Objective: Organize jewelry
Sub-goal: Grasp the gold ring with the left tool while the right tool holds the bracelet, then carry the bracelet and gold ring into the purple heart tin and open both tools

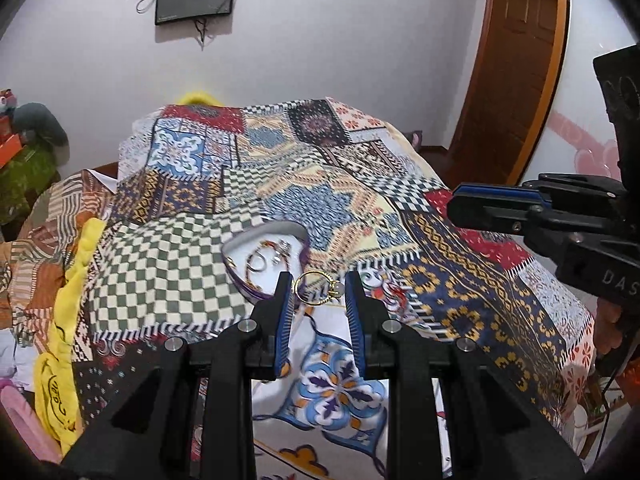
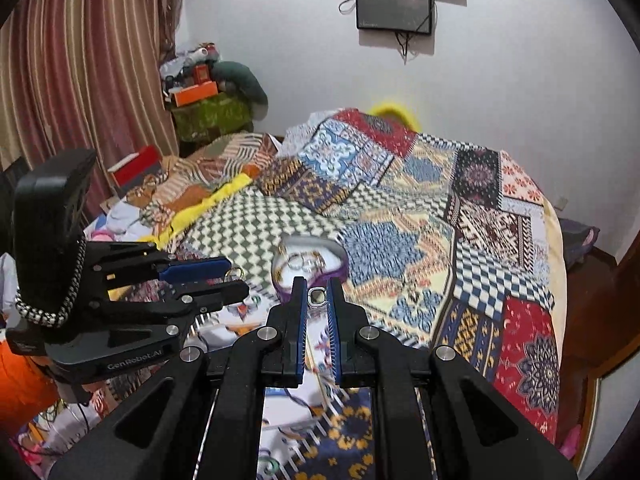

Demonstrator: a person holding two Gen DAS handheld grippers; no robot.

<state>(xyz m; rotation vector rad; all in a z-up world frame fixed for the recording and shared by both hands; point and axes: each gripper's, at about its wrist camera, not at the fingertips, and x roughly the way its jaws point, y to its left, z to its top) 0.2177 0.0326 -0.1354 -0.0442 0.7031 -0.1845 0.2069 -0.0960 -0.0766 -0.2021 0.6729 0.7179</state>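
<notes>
Rings were pinched by both grippers, a gold ring [image 1: 316,288] left [image 1: 318,286], a silver ring [image 2: 318,297] right [image 2: 318,298], beside the heart-shaped box [image 1: 298,232]; release inside seemed due next.

A patchwork bedspread [image 1: 304,184] covers the bed below a white wall [image 1: 320,48], wooden door [image 1: 516,60] and striped curtain [image 2: 80,60].
</notes>
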